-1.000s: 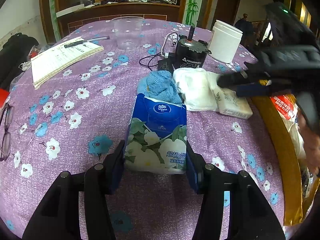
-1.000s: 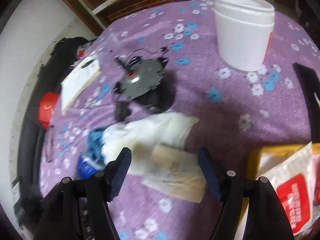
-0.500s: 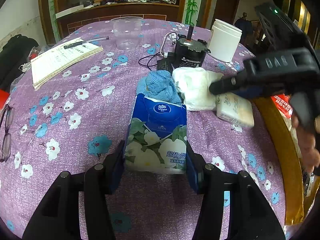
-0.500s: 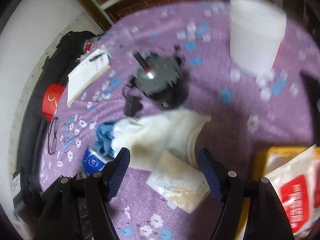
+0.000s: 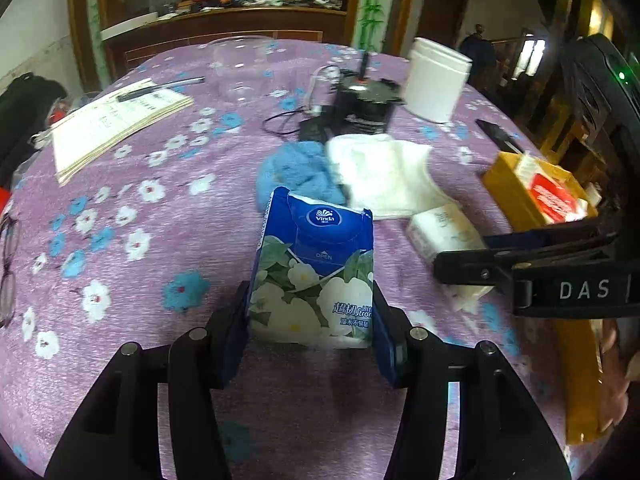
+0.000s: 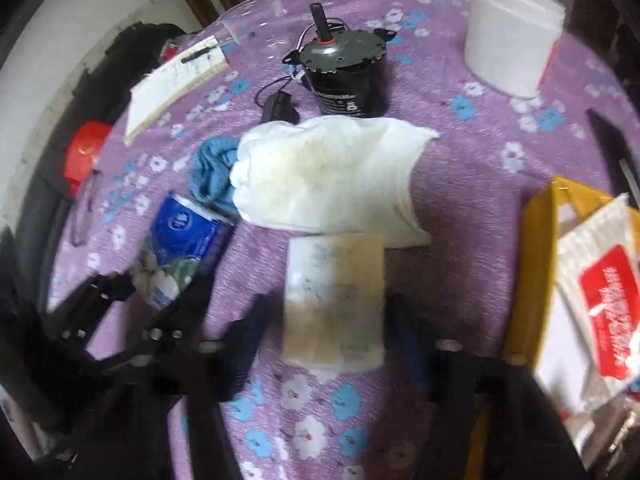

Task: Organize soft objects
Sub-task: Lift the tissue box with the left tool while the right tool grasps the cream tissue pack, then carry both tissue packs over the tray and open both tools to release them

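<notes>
My left gripper [image 5: 310, 316] is shut on a blue Vinda tissue pack [image 5: 316, 268] with white flowers, resting on the purple flowered tablecloth [image 5: 160, 216]. The pack also shows in the right wrist view [image 6: 180, 244]. My right gripper [image 6: 332, 328] is open, its fingers on either side of a beige tissue pack [image 6: 334, 296] that lies on the cloth; that pack also shows in the left wrist view [image 5: 444, 228]. Behind them lie a white cloth [image 6: 328, 176] and a crumpled blue cloth [image 6: 210, 168].
A yellow box [image 6: 532, 264] holding a red-and-white packet [image 6: 608, 304] stands at the right. A black motor with wires [image 6: 340, 68], a white jar [image 6: 512, 32], a clear cup [image 5: 236, 68], a notebook with a pen [image 5: 116, 120] and glasses [image 5: 6, 272] lie around.
My right gripper has dropped towards the table and now straddles the beige tissue pack. My left gripper still holds the blue pack in the same place.
</notes>
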Action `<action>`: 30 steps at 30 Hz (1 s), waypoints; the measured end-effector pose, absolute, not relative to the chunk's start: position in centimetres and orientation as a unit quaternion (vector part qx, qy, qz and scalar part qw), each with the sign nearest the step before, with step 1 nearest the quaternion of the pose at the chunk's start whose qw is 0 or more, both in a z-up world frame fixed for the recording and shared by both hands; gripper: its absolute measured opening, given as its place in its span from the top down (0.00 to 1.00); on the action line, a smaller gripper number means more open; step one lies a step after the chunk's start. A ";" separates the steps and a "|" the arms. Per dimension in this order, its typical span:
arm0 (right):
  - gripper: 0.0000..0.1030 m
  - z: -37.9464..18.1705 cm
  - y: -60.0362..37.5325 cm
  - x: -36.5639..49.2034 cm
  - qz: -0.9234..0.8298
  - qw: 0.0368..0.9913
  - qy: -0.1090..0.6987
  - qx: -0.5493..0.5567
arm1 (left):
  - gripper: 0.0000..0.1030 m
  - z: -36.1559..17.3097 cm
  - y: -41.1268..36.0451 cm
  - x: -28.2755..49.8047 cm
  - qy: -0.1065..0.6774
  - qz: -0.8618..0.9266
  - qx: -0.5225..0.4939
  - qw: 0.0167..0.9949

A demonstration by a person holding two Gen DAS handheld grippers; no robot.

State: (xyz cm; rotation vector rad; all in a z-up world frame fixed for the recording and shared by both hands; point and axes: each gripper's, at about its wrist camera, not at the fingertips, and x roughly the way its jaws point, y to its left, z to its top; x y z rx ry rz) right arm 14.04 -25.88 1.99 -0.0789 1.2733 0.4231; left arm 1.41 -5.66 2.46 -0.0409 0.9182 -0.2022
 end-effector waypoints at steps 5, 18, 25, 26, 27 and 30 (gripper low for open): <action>0.56 4.1 -27.2 10.5 0.191 0.821 0.538 0.024 | 0.50 3.5 -6.5 0.6 0.417 -0.122 -0.012 0.901; 0.56 6.8 -30.2 3.6 0.167 0.888 0.418 0.089 | 0.50 5.8 -9.0 -1.9 0.338 -0.131 0.046 0.931; 0.56 7.1 -30.6 2.5 0.169 0.891 0.412 0.092 | 0.50 6.1 -9.9 -2.9 0.318 -0.115 0.079 0.938; 0.56 7.3 -30.9 2.4 0.168 0.892 0.410 0.094 | 0.50 6.1 -10.1 -3.0 0.316 -0.114 0.083 0.938; 0.56 7.4 -31.1 2.2 0.167 0.893 0.408 0.095 | 0.50 6.1 -10.3 -3.2 0.314 -0.114 0.087 0.939; 0.56 7.7 -31.7 1.8 0.164 0.894 0.404 0.099 | 0.50 6.2 -10.9 -3.7 0.309 -0.114 0.097 0.939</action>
